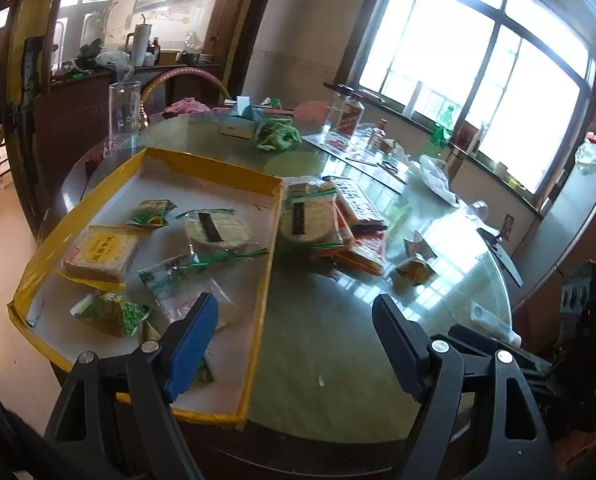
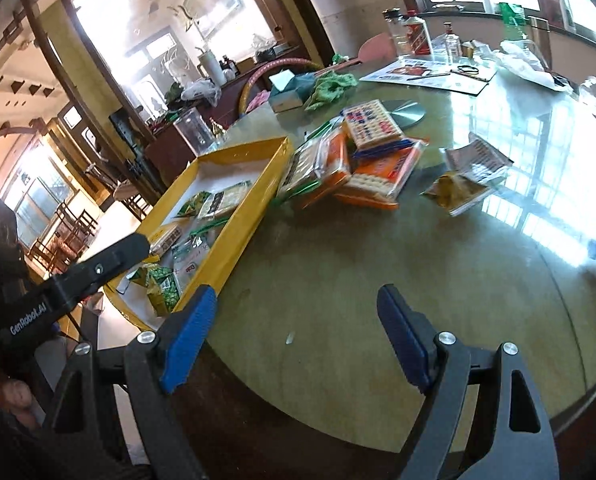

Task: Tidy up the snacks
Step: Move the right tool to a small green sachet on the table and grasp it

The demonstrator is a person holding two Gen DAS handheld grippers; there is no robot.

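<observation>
- Snacks lie in two groups in the left wrist view: crinkly plastic-wrapped packets inside the yellow tray (image 1: 264, 292), ahead of and beyond the left finger, and a loose pile (image 1: 338, 224) on the table straight ahead of the jaws, just past the tray's far corner.
- In the tray: a square biscuit pack (image 1: 102, 254), a round rice cracker (image 1: 218, 230) with a dark strip, and green foil sachets (image 1: 112, 312).
- The left gripper (image 1: 294, 328) hovers low over the tray's near edge, jaws spread wide with nothing between them — blue ribbed pad on one finger.
- The round table (image 1: 338, 352) has a glossy glass top; a large window is behind it.
- In the right wrist view, the pile of orange cracker packs (image 2: 362, 160) sits well ahead of the jaws, the tray (image 2: 238, 224) ahead-left past the left finger.
- The right gripper (image 2: 294, 320) hangs over bare tabletop, jaws spread and empty.
- A crumpled gold wrapper (image 2: 462, 188) lies ahead-right — a green cloth (image 2: 330, 84) farther off.
</observation>
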